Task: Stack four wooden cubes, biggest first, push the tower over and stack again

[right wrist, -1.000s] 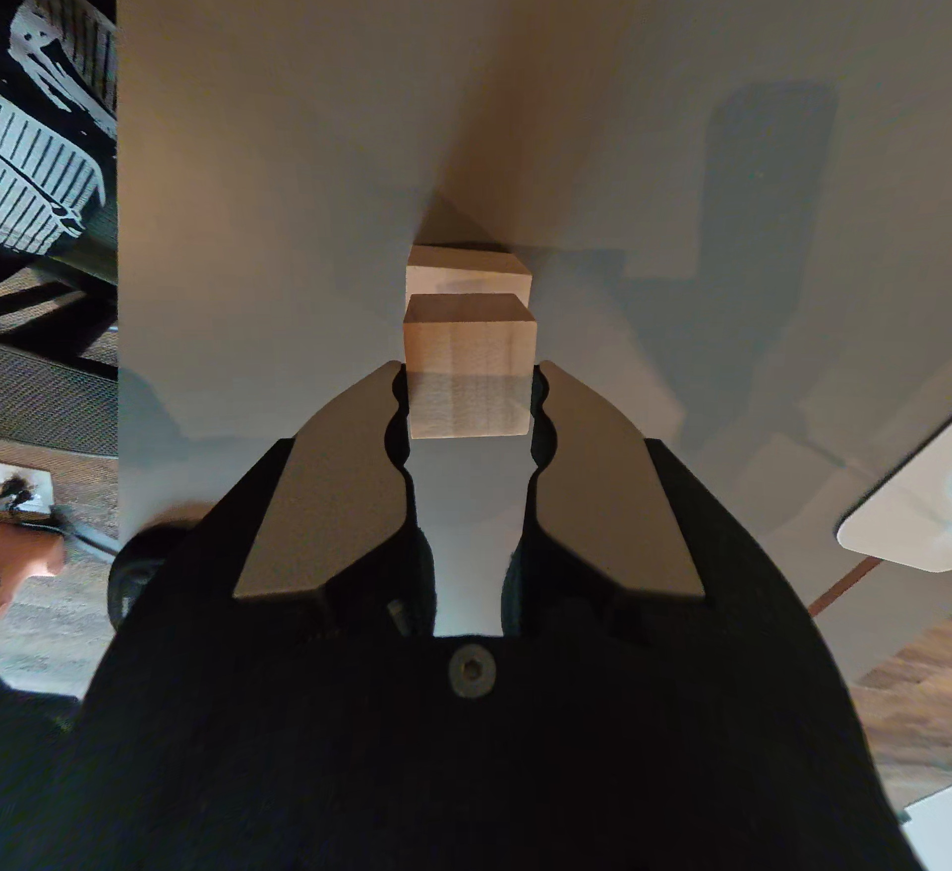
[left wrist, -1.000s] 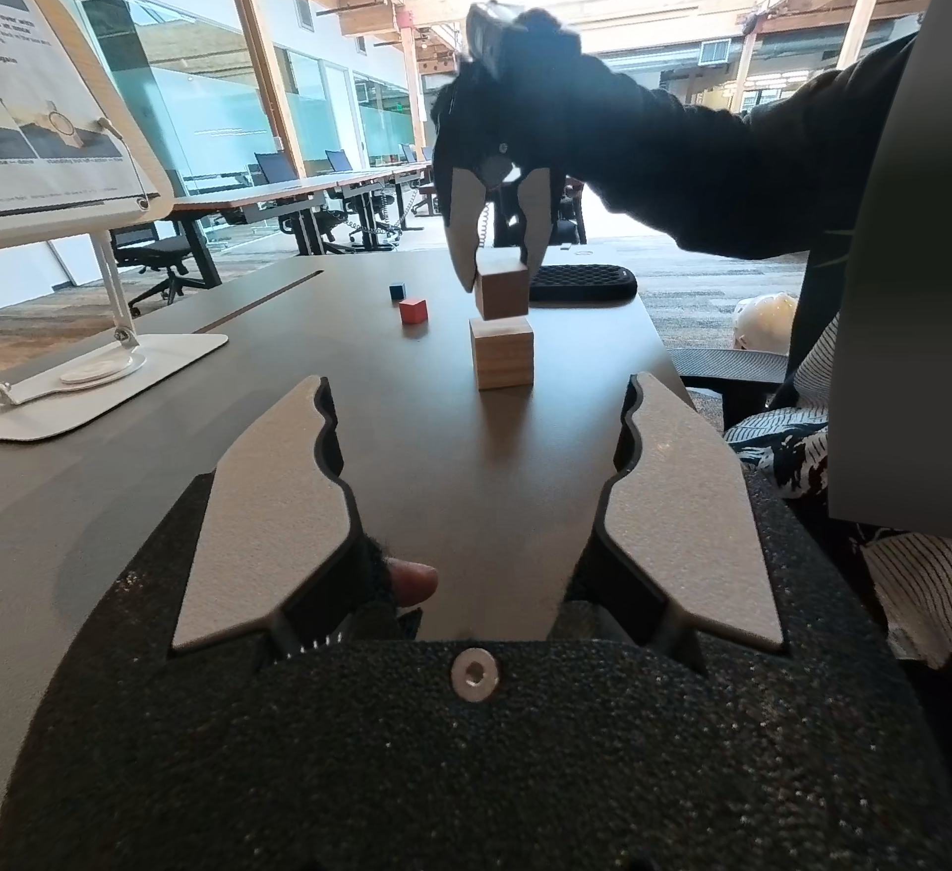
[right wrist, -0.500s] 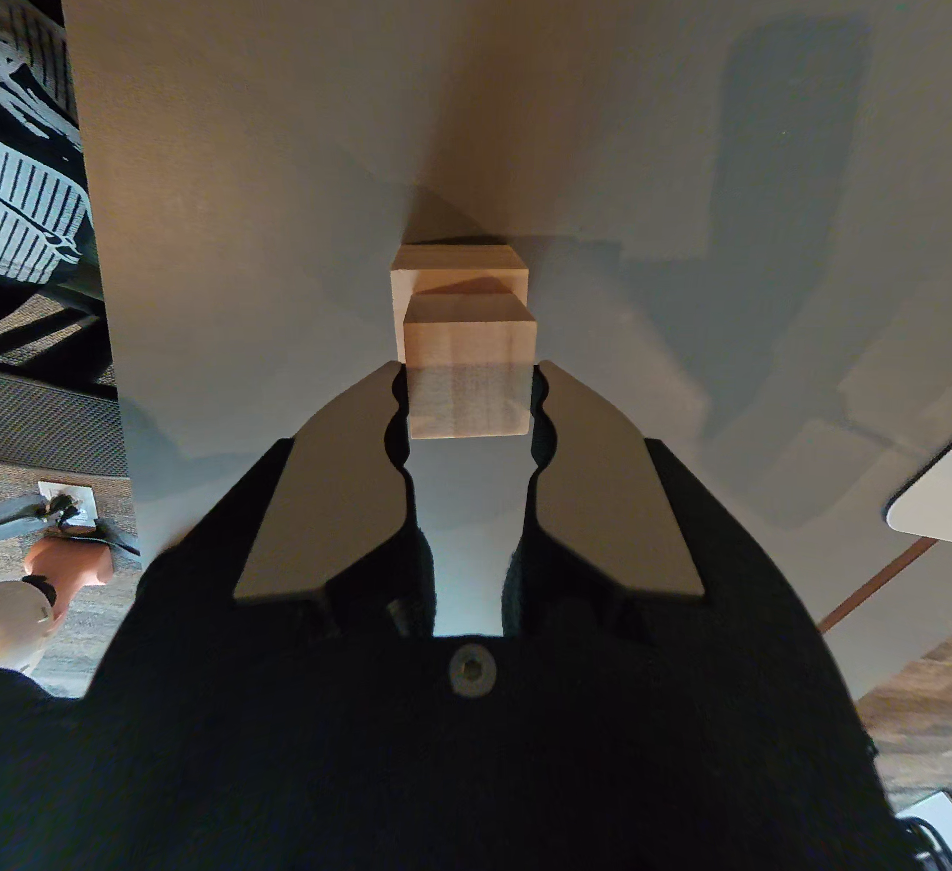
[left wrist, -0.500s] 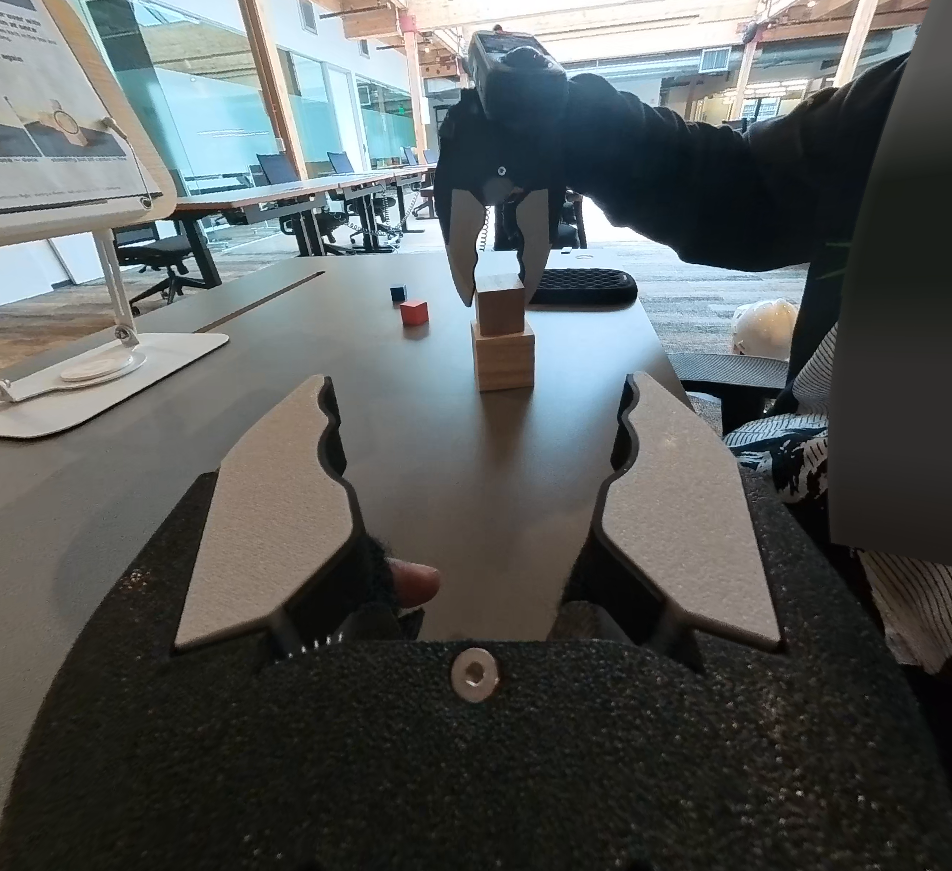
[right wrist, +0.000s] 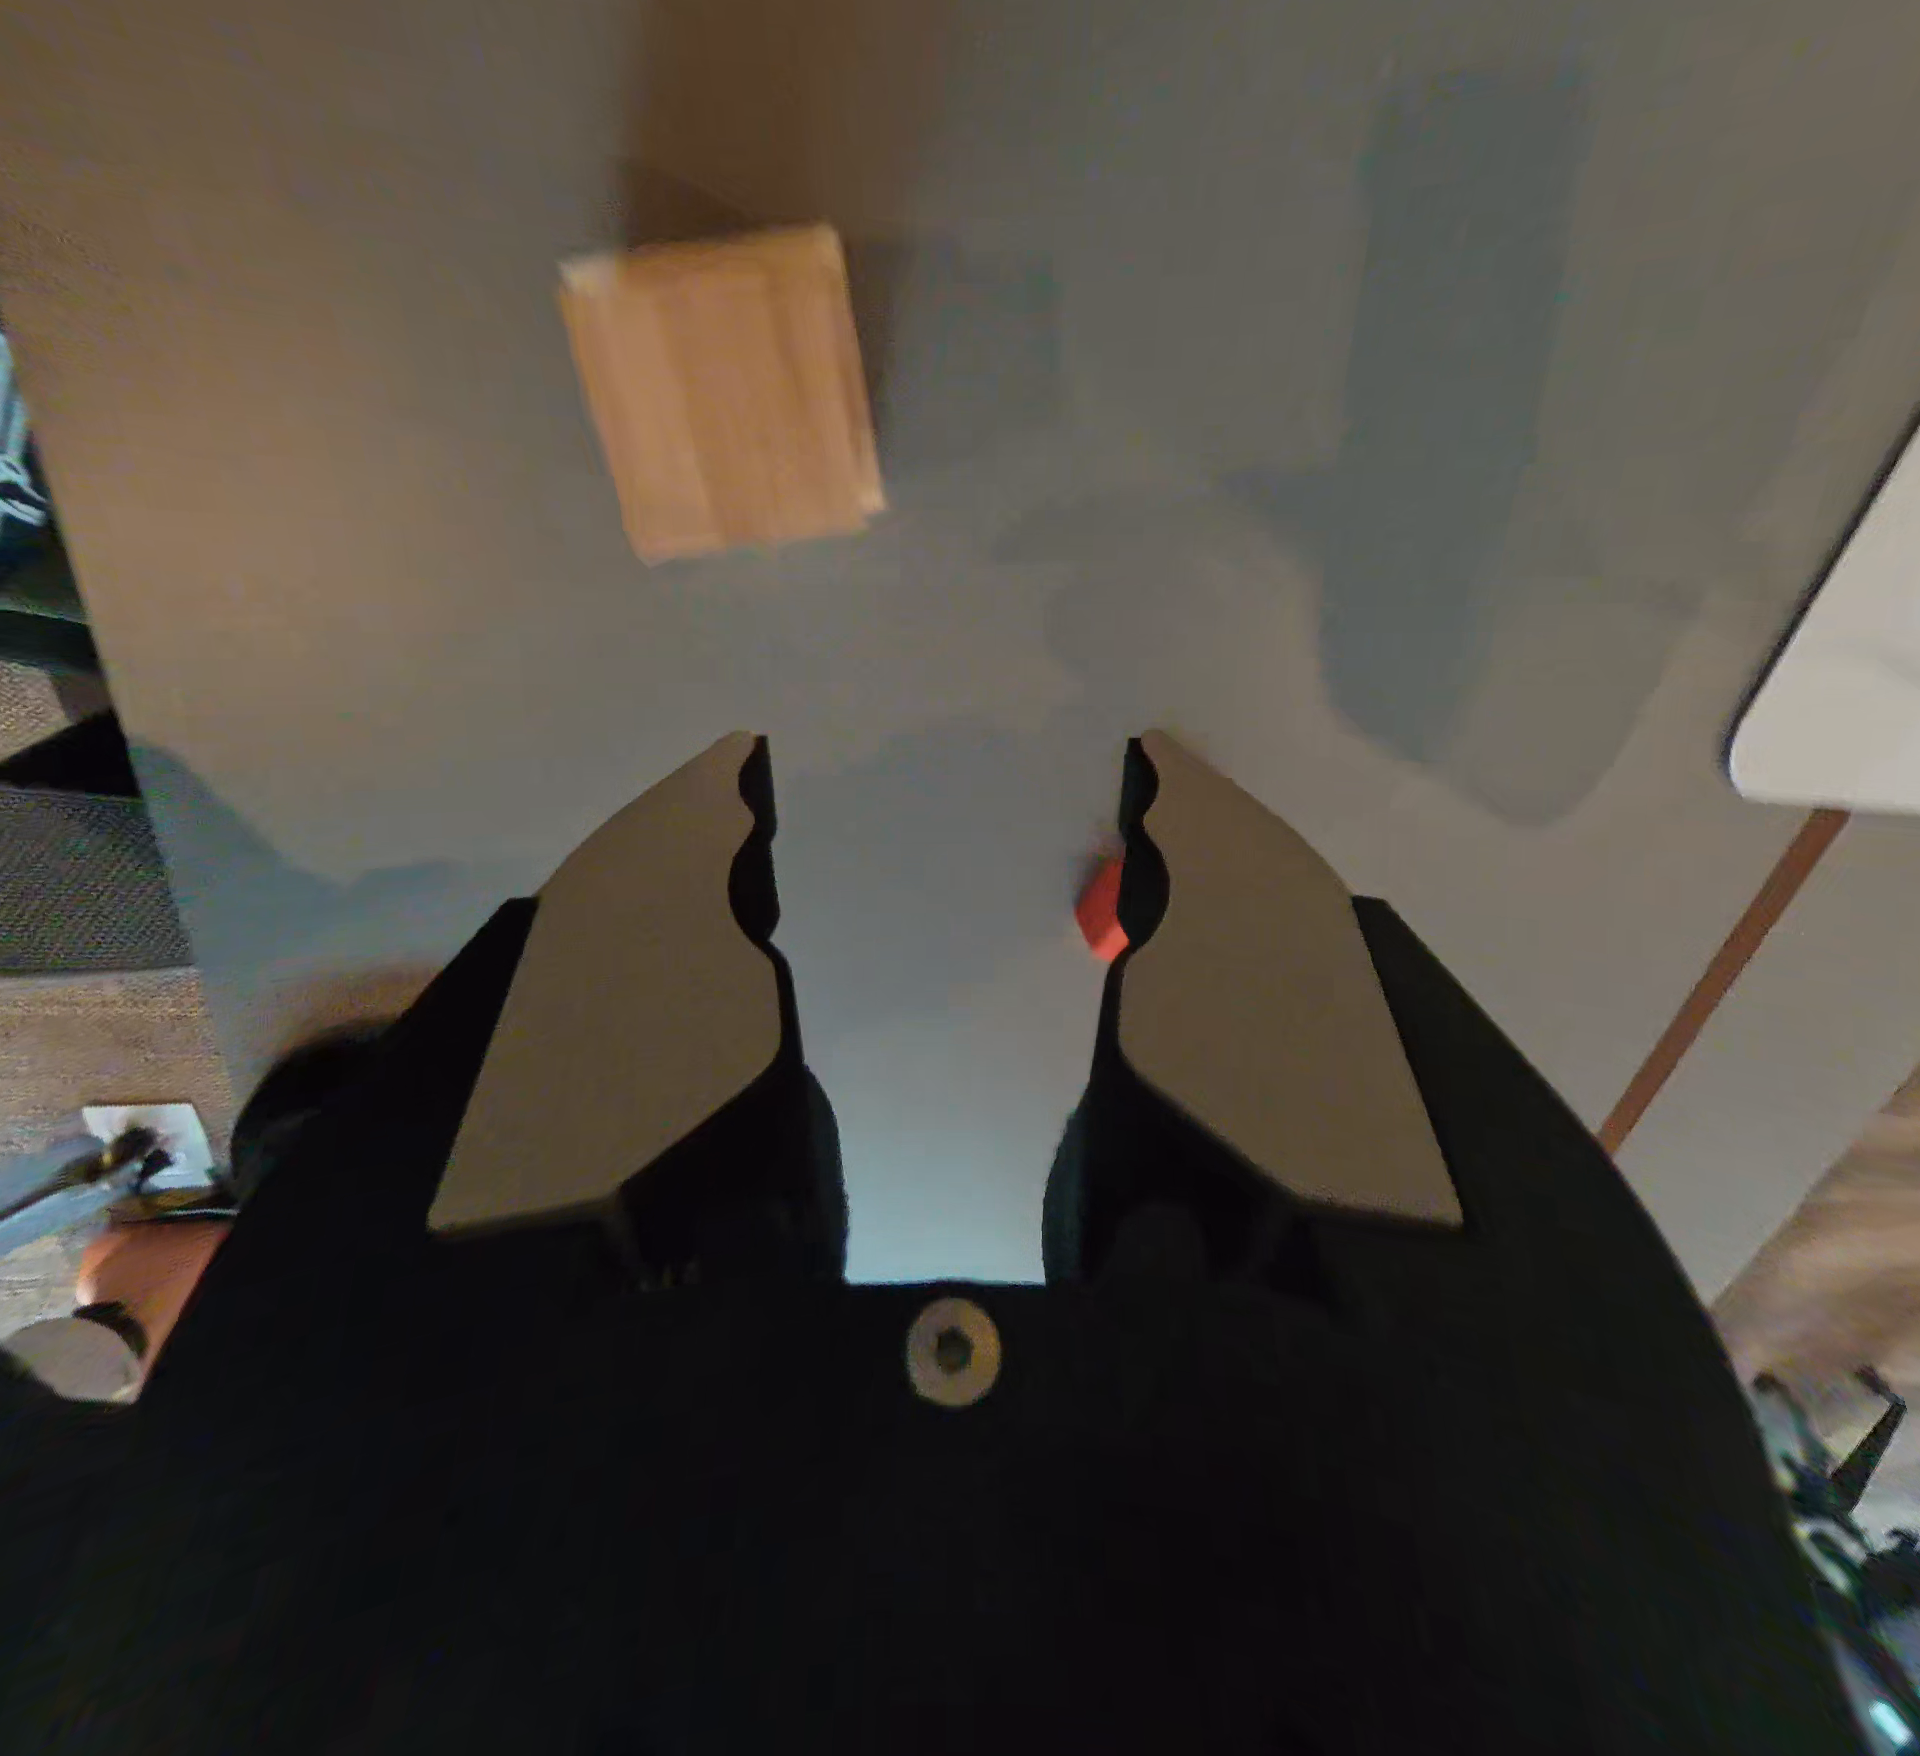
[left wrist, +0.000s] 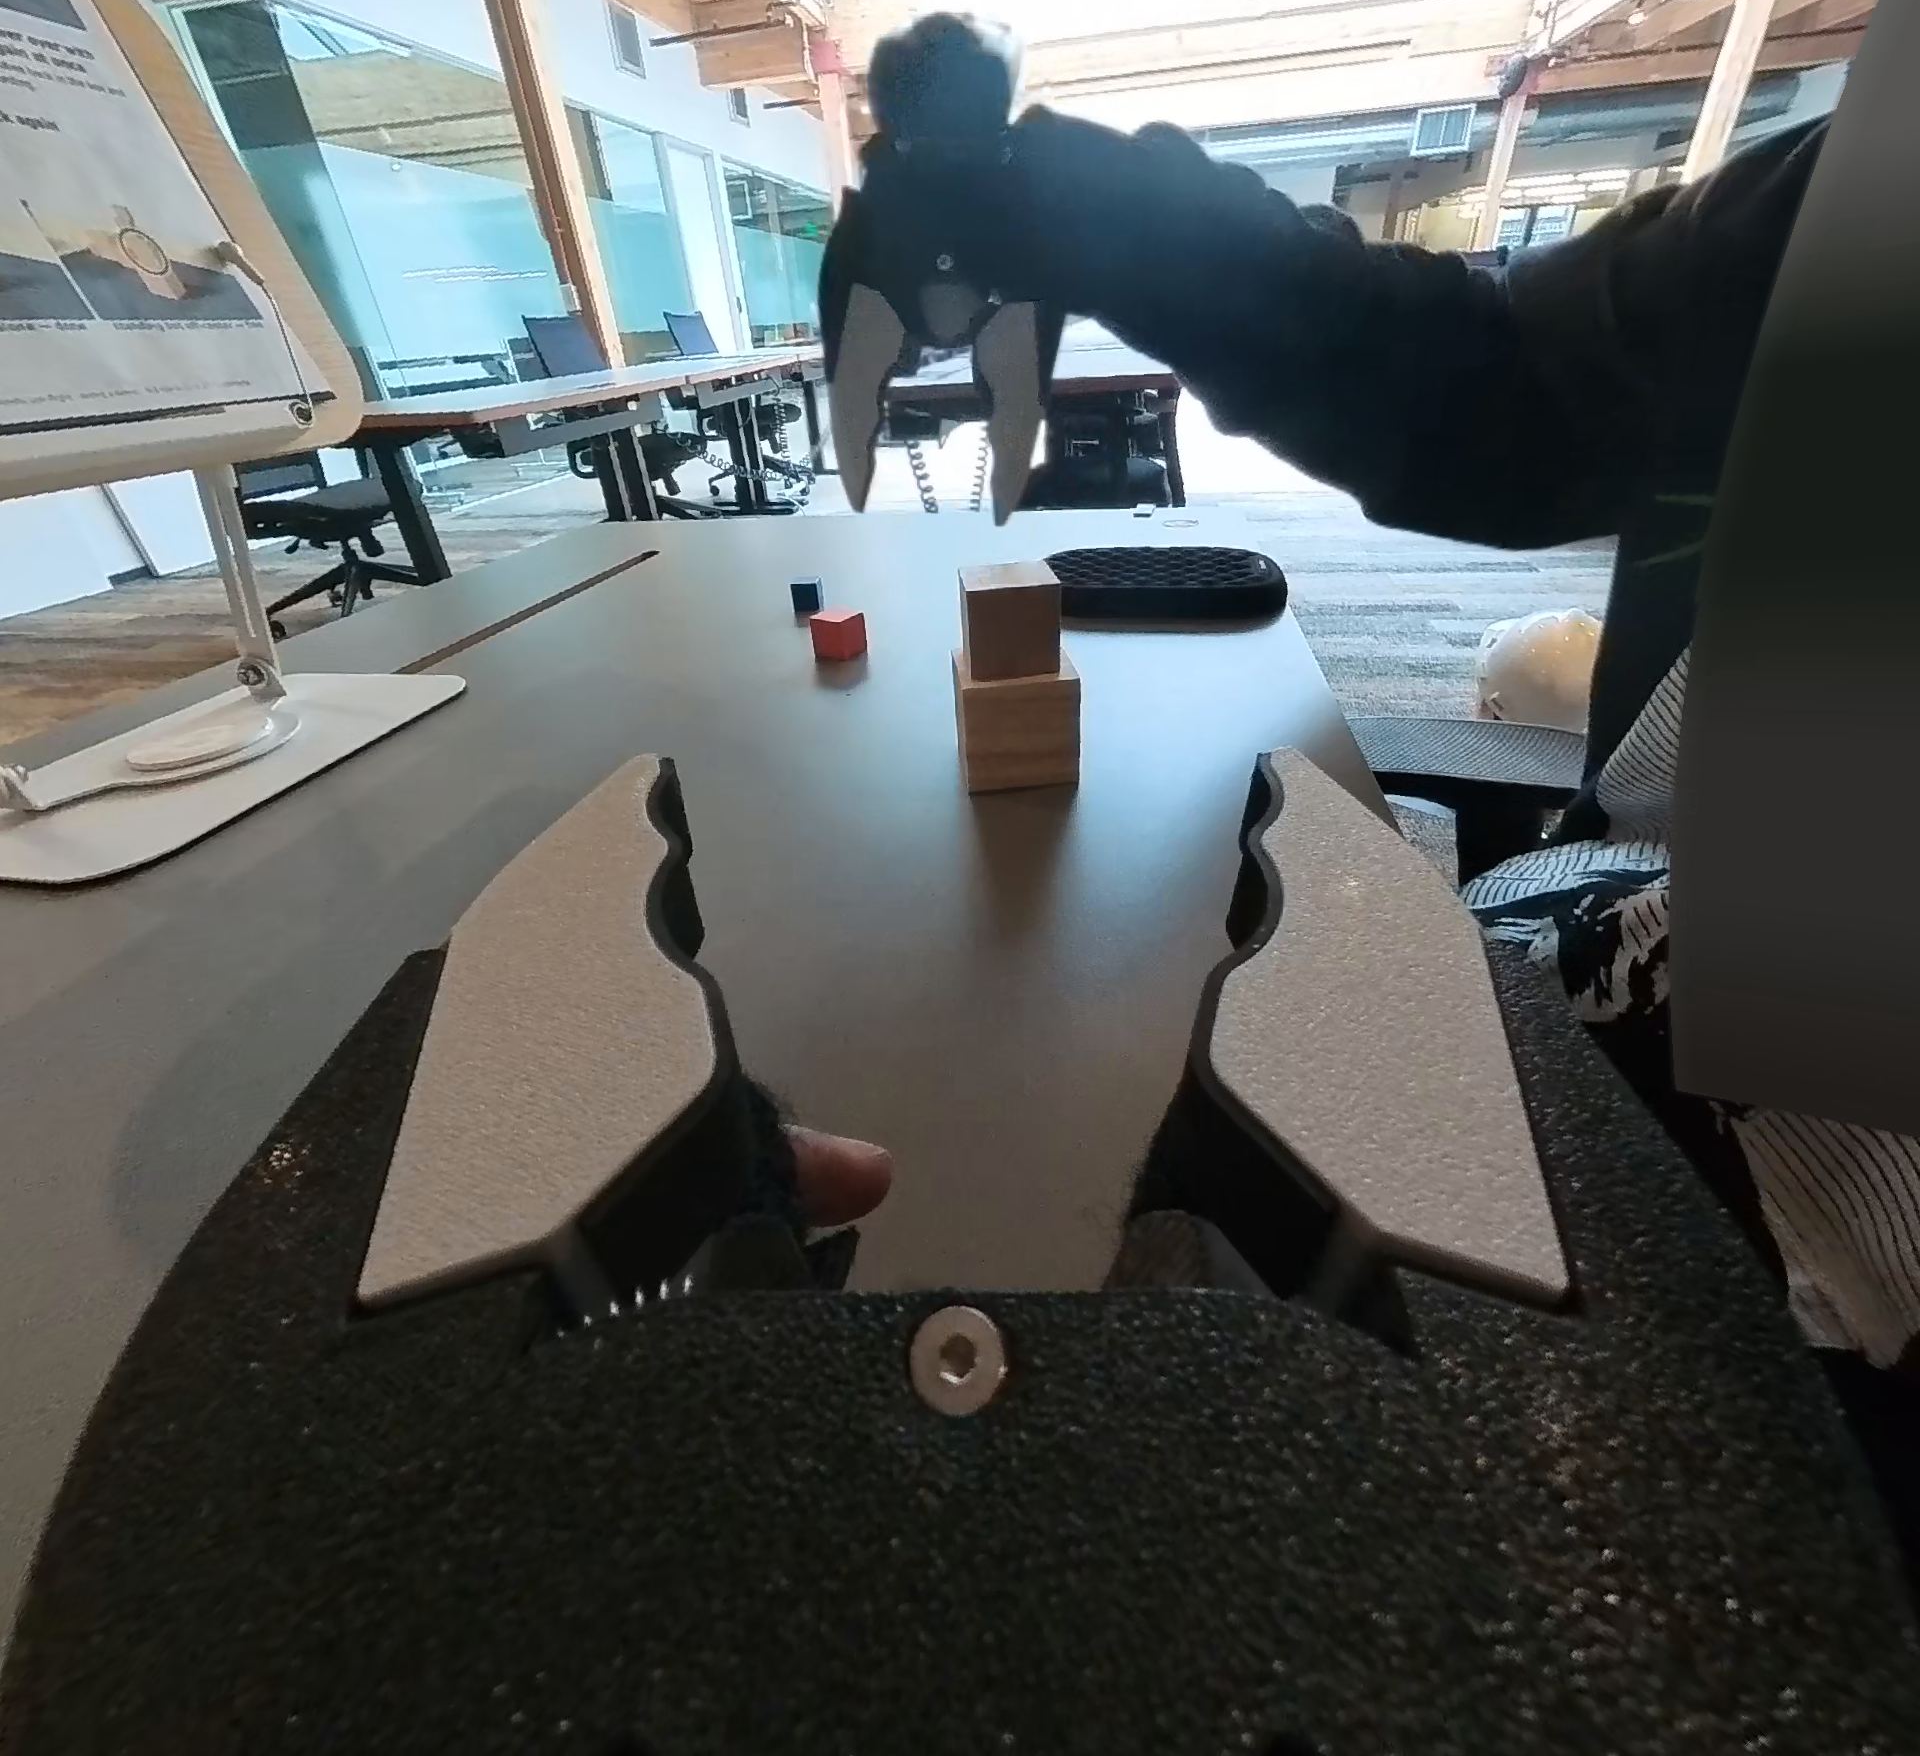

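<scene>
Two plain wooden cubes stand stacked on the dark table: the second cube (left wrist: 1008, 617) rests on the biggest cube (left wrist: 1016, 732). From above, the stack (right wrist: 722, 392) shows in the right wrist view. A small red cube (left wrist: 837, 634) and a smaller dark blue cube (left wrist: 806, 593) lie apart, behind and left of the stack. My right gripper (left wrist: 930, 496) is open and empty, hovering above the stack and to its left. In its own view the right gripper (right wrist: 948, 750) points down, the red cube (right wrist: 1099, 908) peeking beside its right finger. My left gripper (left wrist: 961, 776) is open and empty, low near the table's front.
A white tablet stand (left wrist: 187, 750) with a printed sheet stands at the left. A black mesh pad (left wrist: 1169, 580) lies at the table's far right. The table edge (left wrist: 1340, 719) runs down the right, with a chair and a person's clothing beyond it.
My right gripper set the second cube on the biggest cube, opened, and rose up and away to the left. The left gripper stayed still.
</scene>
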`<act>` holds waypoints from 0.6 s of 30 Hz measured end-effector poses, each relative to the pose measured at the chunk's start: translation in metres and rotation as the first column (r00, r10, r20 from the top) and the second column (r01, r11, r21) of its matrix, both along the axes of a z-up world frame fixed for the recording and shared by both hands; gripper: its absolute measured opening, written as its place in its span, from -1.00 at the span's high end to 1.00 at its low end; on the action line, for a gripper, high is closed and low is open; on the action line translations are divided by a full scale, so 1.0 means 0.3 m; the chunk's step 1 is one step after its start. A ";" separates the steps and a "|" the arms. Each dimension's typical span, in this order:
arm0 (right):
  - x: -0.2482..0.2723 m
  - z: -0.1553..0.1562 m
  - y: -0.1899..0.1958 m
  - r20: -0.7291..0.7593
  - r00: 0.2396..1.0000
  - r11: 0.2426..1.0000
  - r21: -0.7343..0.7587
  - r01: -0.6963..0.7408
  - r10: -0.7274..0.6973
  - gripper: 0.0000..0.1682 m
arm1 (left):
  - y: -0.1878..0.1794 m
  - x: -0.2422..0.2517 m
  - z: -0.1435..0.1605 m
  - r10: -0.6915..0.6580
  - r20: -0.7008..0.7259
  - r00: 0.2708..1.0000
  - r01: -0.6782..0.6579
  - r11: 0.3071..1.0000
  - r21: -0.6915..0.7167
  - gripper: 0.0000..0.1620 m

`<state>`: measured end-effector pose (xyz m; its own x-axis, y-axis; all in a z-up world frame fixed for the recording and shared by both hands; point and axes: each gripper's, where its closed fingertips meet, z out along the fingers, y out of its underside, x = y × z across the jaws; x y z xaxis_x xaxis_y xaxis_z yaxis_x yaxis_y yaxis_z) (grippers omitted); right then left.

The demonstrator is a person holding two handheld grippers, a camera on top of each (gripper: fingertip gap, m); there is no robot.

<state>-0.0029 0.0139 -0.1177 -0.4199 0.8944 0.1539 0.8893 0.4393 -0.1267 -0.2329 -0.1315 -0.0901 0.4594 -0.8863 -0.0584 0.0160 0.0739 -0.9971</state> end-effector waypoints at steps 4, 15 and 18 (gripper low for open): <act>0.108 -0.035 0.133 0.032 0.995 0.995 0.025 0.093 -0.094 0.27 | 0.001 -0.001 0.000 -0.001 0.003 1.000 0.001 1.000 -0.003 -0.24; 0.220 -0.224 0.361 0.046 0.933 0.934 0.017 0.357 -0.357 0.31 | 0.001 0.001 -0.001 -0.005 -0.001 1.000 0.005 1.000 -0.004 -0.23; 0.230 -0.259 0.386 0.065 0.921 0.924 0.018 0.383 -0.383 0.35 | 0.001 0.000 0.000 -0.005 0.002 1.000 0.005 1.000 -0.005 -0.23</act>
